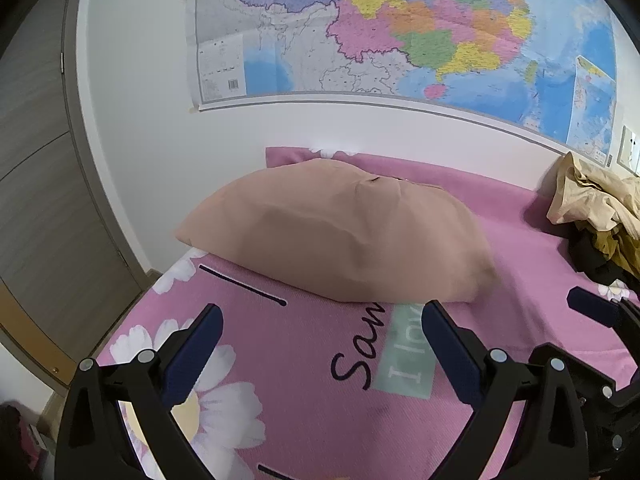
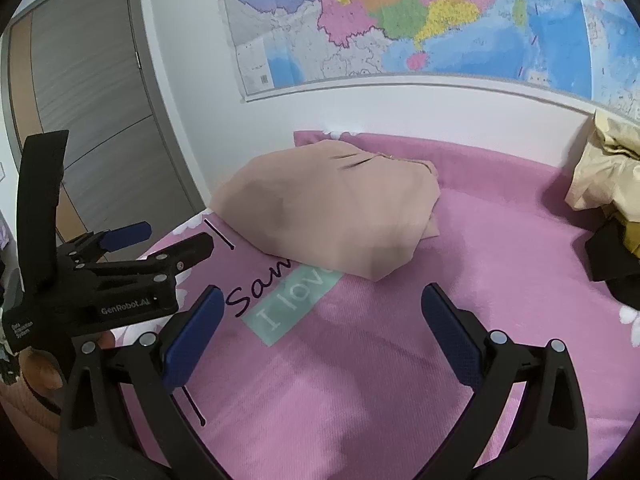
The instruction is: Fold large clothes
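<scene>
While both claws hang over the pink bed cover (image 1: 320,420), the folded tan cloth (image 1: 340,232) lies in front of them, a little past their tips. The left claw (image 1: 322,320) is spread wide and holds nothing. The right claw (image 2: 322,300) is spread wide too, with nothing in it.

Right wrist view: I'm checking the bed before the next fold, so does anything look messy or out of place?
Yes. The crumpled clothes pile at the bed's right edge is an unfolded heap of beige, mustard and black fabric. The tan garment lies folded. Both the left gripper and right gripper are open, holding nothing.
</scene>
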`<state>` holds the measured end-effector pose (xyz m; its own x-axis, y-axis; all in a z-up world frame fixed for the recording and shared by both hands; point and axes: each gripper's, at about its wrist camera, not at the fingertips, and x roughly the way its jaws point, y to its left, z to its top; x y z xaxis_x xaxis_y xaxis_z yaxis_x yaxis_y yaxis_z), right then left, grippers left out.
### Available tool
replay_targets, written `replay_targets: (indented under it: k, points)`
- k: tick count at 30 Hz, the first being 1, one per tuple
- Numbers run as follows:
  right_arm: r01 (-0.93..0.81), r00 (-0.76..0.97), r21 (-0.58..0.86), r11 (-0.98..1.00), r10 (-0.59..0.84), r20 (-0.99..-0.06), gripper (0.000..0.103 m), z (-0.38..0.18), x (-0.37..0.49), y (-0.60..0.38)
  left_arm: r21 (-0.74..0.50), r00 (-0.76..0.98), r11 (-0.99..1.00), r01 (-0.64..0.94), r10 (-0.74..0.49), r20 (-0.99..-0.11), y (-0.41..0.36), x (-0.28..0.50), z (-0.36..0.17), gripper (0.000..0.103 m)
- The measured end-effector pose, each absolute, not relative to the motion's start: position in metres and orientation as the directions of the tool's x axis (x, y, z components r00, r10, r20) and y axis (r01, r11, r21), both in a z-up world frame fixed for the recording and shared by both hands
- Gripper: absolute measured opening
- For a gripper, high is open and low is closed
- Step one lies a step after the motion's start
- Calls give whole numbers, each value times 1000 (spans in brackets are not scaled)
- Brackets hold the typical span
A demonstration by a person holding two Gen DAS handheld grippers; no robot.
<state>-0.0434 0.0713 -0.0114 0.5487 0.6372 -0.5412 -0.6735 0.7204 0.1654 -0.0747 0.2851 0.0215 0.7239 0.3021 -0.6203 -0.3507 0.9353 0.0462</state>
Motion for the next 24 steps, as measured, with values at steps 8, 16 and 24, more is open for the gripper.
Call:
replay_targets:
  k: [8, 16, 24]
  points:
    - [-681, 548, 159, 715, 642, -536, 97, -11, -51, 69, 44, 728, 934, -354, 304, -614, 283, -82, 25, 96]
    - [-688, 546, 158, 708, 649, -529, 97, -8, -53, 68, 36, 731, 935, -352, 299, -613, 284, -87, 27, 96]
    - [-690, 544, 163, 706, 653, -526, 97, -6, -56, 65, 38, 734, 935, -353, 302, -608, 285, -89, 28, 96]
